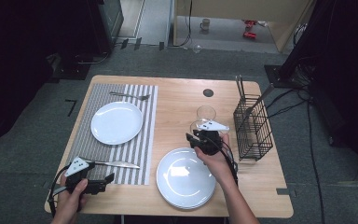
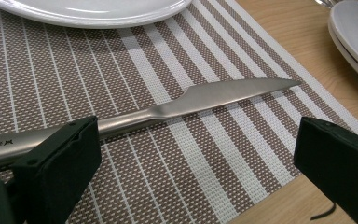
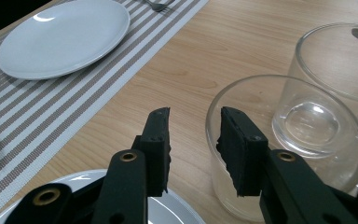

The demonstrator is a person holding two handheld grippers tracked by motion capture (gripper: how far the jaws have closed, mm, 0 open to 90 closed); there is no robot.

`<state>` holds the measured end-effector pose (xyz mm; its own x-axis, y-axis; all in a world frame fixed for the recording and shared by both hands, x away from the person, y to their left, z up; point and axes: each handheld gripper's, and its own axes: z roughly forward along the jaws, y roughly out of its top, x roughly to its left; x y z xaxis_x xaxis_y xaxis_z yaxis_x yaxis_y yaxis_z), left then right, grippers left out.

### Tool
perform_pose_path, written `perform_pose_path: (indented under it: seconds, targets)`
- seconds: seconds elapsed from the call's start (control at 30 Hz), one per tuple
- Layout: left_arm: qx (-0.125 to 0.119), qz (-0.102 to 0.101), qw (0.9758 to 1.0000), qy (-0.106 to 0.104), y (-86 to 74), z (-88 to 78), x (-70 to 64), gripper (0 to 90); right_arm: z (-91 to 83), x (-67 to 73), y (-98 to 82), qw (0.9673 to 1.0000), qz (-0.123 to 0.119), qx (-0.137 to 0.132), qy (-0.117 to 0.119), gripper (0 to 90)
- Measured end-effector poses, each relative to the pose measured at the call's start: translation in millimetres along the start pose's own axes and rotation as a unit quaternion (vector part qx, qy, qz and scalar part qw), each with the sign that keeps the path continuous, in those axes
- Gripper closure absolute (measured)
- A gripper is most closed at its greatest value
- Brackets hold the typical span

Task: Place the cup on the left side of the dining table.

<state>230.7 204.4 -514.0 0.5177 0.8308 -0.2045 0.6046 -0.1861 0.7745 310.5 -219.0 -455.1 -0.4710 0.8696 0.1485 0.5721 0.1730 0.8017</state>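
The right gripper (image 3: 193, 140) has its black jaws astride the rim of the nearer clear drinking glass (image 3: 279, 154): one jaw is inside the glass, the other outside its wall, with a narrow gap between them. Whether the pads actually press on the glass wall cannot be told. This glass stands on the pale wooden bench (image 1: 177, 100), touching or just beside a second clear glass (image 3: 340, 70) behind it. In the high view both glasses (image 1: 205, 119) sit between the stack of white plates (image 1: 184, 179) near the front edge and the black wire basket (image 1: 253, 128) at the right side.

The left gripper (image 2: 191, 144) rests low over the grey-and-white striped placemat (image 2: 168, 56), its jaws spread wide. A silver table knife (image 2: 205, 95) lies flat on the mat between them, its handle running past the left jaw and its blade tip pointing toward the plate stack; the jaws do not clamp it. A single white plate (image 1: 116, 122) lies in the middle of the mat, and a silver fork (image 1: 130, 96) lies at the mat's far end, beyond the plate.
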Motion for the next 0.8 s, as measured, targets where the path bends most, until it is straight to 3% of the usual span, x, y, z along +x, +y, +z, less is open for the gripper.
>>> perform_pose_path:
  seconds: [0.47, 0.67, 0.8]
  targets:
    - [0.000, -0.001, 1.0000, 0.000, -0.1, 0.0, 0.6, 1.1, 11.5, 18.2, 1.3, 0.9993, -0.020, -0.001, 0.030, 56.5]
    - [0.001, -0.016, 0.9999, -0.002, 0.2, -0.1, 2.6, 1.1, 14.4, 25.6, 3.1, 0.9982, -0.034, -0.006, 0.049, 53.3]
    - [-0.001, -0.017, 0.9998, -0.003, 0.2, -1.2, 3.9, 1.1, 11.1, 25.1, 4.2, 0.9978, -0.038, -0.015, 0.053, 40.9]
